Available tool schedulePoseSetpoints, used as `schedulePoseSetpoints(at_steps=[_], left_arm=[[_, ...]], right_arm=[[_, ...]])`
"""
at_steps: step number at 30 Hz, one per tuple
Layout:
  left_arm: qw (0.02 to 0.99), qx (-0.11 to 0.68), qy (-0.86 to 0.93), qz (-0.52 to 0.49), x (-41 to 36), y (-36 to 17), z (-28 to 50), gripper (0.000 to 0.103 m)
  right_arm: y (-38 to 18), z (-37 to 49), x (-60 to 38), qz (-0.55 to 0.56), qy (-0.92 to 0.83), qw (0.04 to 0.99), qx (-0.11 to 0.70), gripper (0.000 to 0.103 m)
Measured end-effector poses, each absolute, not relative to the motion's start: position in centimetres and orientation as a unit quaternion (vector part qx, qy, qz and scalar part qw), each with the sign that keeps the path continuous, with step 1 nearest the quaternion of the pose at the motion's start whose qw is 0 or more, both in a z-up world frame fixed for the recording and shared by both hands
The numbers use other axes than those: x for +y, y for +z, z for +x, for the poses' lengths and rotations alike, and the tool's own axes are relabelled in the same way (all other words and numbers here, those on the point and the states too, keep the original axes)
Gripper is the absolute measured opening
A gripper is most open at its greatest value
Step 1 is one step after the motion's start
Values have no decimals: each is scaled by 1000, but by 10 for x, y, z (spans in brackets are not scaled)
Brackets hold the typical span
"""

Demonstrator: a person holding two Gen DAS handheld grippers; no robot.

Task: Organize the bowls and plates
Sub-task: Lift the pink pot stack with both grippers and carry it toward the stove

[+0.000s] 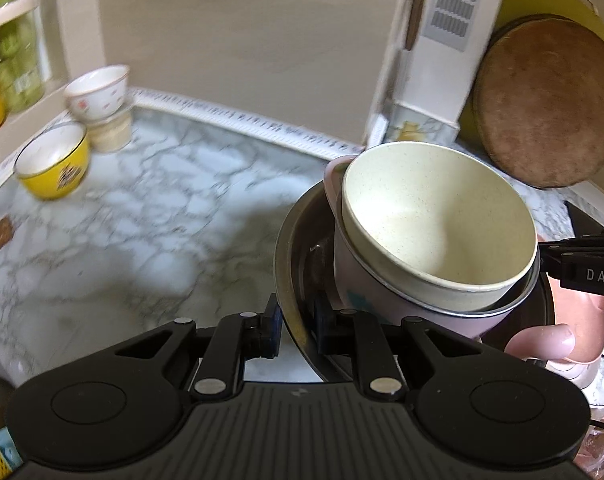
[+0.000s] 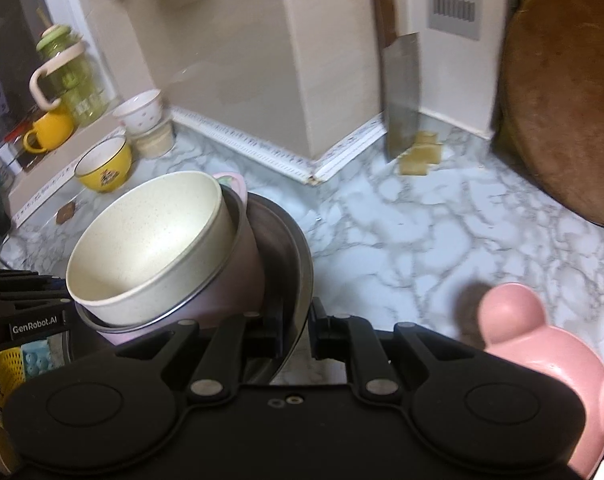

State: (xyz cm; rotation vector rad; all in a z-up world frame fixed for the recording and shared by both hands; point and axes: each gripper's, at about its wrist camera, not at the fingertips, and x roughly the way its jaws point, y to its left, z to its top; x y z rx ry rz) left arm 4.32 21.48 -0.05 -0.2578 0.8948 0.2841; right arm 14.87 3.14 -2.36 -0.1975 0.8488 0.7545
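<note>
Both hand-held grippers, left [image 1: 295, 330] and right [image 2: 296, 332], clamp the steel plate [image 1: 292, 280] rim at lower centre, carrying the nested cream bowl [image 1: 437, 216] above the counter [image 1: 142, 216]; next, set down level.

You've got a marble-pattern countertop [image 2: 401, 240] with a cleaver [image 2: 401, 100] leaning upright against the wall corner. A round wooden cutting board [image 2: 561, 100] leans at the right. Green jar [image 2: 72, 76] and yellow mug [image 2: 48, 132] sit on the left ledge.
</note>
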Motion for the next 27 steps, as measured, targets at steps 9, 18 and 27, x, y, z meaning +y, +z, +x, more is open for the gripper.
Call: schedulePoseSetpoints(at_steps=[9, 18, 27], left_arm=[[897, 425, 78, -89, 174, 11, 80, 15], [904, 425, 13, -54, 117, 14, 121, 15], [900, 433, -49, -20, 58, 3, 160, 15]], right_arm=[[-11, 159, -18, -65, 312, 864, 390, 13], [-9, 167, -85, -29, 250, 885, 391, 13], [-19, 172, -149, 3, 185, 899, 397, 13]])
